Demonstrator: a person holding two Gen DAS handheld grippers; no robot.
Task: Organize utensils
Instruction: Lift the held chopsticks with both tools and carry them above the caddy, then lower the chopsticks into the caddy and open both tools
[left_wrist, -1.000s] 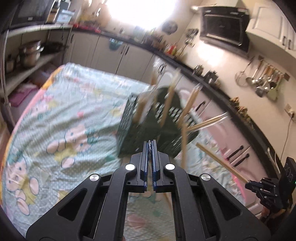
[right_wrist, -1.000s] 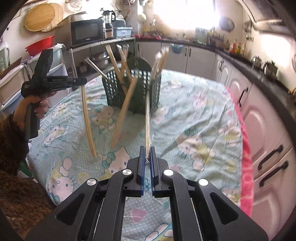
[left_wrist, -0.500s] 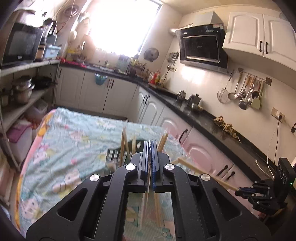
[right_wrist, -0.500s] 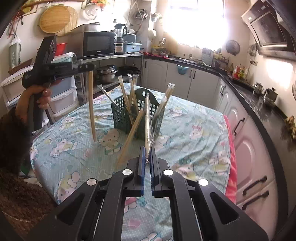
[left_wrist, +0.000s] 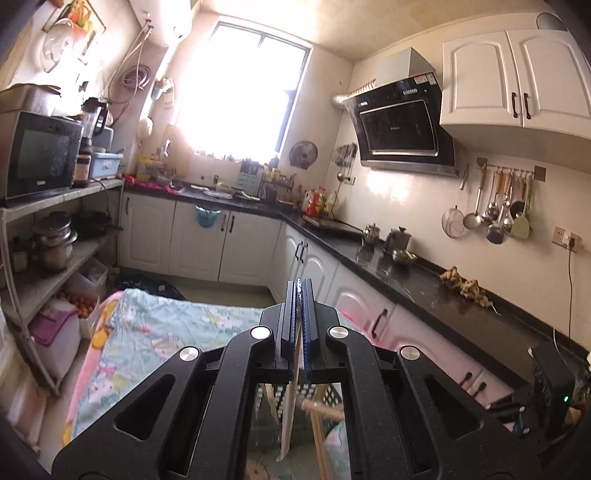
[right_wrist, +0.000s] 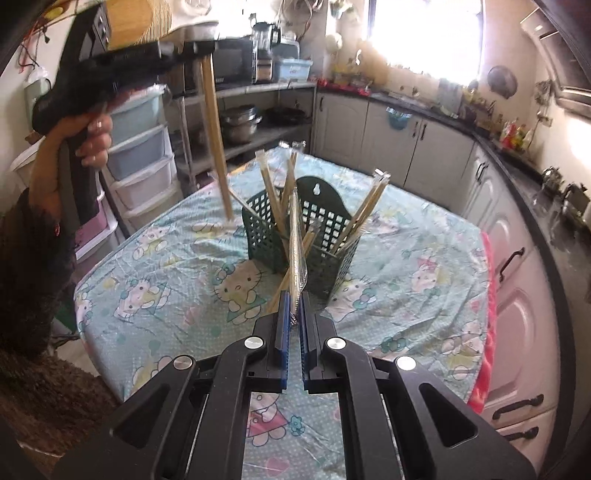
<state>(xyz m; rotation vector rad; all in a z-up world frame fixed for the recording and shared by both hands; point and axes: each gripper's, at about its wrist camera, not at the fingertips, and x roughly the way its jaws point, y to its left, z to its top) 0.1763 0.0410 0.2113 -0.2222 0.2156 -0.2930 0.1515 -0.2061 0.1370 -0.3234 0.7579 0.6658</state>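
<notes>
A dark green slotted basket (right_wrist: 334, 218) stands on the table and holds several wrapped pairs of wooden chopsticks (right_wrist: 364, 212). My right gripper (right_wrist: 291, 310) is shut on a wrapped chopstick pair (right_wrist: 295, 236) that points up toward the basket. My left gripper (left_wrist: 300, 295) is shut on another wrapped chopstick pair (left_wrist: 290, 406) that hangs straight down. In the right wrist view the left gripper (right_wrist: 201, 46) is held high, left of the basket, with its chopsticks (right_wrist: 218, 147) dangling above the table.
The table has a Hello Kitty cloth (right_wrist: 155, 295). A shelf rack (left_wrist: 55, 236) with pots and a microwave stands to one side. White cabinets (left_wrist: 332, 266) under a black counter run along the other side. The basket also shows below the left gripper (left_wrist: 325, 398).
My left gripper has risen high and tilted up, lifting its chopsticks off the table. My right gripper has drawn back a little from the basket.
</notes>
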